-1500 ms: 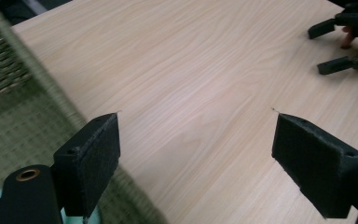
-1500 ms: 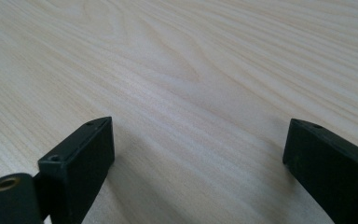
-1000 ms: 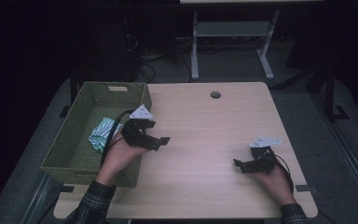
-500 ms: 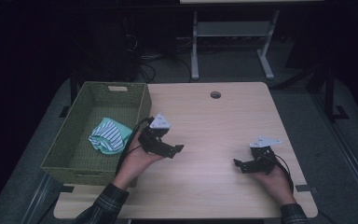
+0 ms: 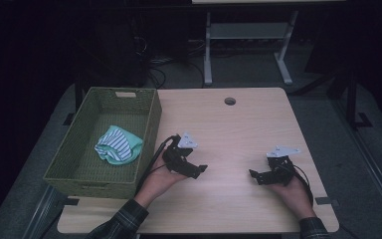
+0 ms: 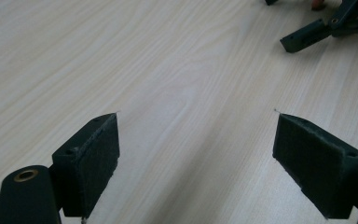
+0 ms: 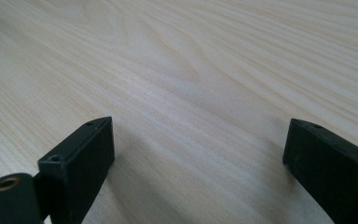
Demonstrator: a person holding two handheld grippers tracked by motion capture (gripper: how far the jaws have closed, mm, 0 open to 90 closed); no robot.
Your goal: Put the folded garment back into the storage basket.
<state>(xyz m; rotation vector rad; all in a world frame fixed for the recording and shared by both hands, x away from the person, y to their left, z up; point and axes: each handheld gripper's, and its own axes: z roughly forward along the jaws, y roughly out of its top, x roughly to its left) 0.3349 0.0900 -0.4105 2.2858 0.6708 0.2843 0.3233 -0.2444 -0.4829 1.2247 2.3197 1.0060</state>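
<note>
A striped green and white cloth (image 5: 118, 145) lies crumpled in the green woven basket (image 5: 151, 125) on the table's left side. My left gripper (image 5: 199, 171) rests low over the wooden table (image 5: 238, 129), just right of the basket, jaws wide apart with bare wood between them (image 6: 196, 140). My right gripper (image 5: 254, 175) sits near the front right of the table, open as well, nothing between its jaws (image 7: 198, 144). In the left gripper view the right gripper (image 6: 328, 25) shows at the top right.
A round cable hole (image 5: 230, 101) is near the table's far edge. A white metal stand (image 5: 243, 35) and cables lie on the dark floor behind. The person's sleeves reach in from the front edge.
My left gripper has moved right and toward the front, away from the basket, leaving the cloth inside it. The right gripper has stayed put.
</note>
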